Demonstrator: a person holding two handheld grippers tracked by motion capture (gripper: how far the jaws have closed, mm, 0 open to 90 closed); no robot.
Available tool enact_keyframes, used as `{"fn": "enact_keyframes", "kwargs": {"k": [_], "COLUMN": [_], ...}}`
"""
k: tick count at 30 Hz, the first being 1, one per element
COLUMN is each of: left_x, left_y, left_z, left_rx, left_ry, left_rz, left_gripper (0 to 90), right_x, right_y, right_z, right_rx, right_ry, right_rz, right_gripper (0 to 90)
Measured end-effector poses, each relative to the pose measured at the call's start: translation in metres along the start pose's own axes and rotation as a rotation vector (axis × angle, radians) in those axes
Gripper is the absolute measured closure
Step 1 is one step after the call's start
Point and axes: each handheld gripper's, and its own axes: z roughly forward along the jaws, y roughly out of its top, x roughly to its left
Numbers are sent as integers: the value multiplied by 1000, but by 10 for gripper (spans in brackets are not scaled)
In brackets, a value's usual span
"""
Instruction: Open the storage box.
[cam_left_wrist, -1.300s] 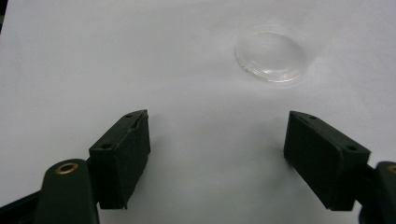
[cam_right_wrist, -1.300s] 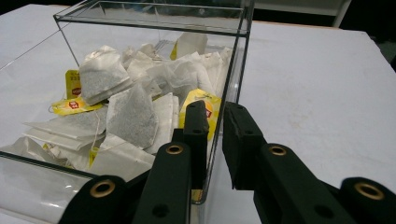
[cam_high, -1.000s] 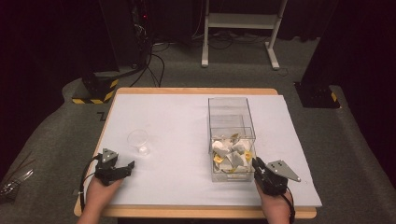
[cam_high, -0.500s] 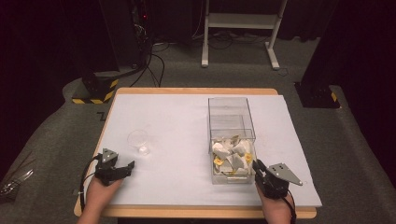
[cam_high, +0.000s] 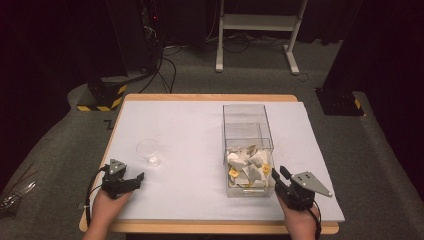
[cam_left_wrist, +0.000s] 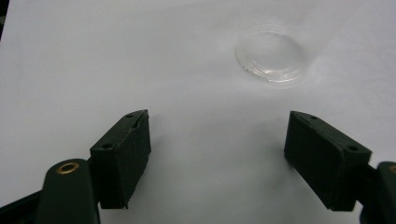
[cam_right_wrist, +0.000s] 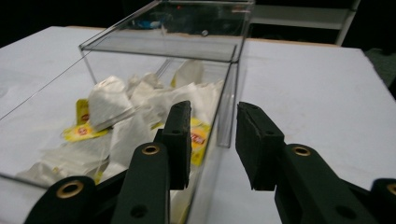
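So the clear plastic box sits right of centre in the high view, on the white surface, and its near half holds a loose pile of tea bags, white pouches with yellow tags. The far half of the box looks bare. In the right gripper view the tea bags fill the left side of the frame behind the clear wall of the box.

The right tool is at the lower right of the high view, just beside the box's near right corner, pointing up-left at it. Its jaws have just been opening; in the right gripper view the right tool shows a narrow gap with the box's corner wall lined up in it farther off, and the pads aren't pressing on anything, so it's released, nothing held. Can't tell for sure whether the left jaw is over the box rim or just in front of it.

The left tool is at the lower left of the high view, resting low over the surface, jaws spread wide and empty. A small clear cup stands near it, up and to the right. In the left gripper view the left tool is wide open over bare white, with the cup at the upper right, well apart from the pads.
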Motion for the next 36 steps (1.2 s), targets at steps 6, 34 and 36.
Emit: {"fn": "enact_keyframes", "kwargs": {"k": [6, 34, 36], "left_x": [0, -1, -1], "left_y": [0, -1, -2], "left_z": [0, -2, -4], "left_rx": [0, -8, -7], "left_ry": [0, 4, 2], "left_rz": [-1, -6, -7], "left_gripper": [230, 280, 302], "right_x": [-25, -65, -67], "right_y": [5, -40, -41], "right_z": [8, 55, 57], "right_rx": [9, 224, 244], "right_ry": [-47, -123, -114], "right_rz": [26, 0, 6], "right_gripper": [655, 587, 580]}}
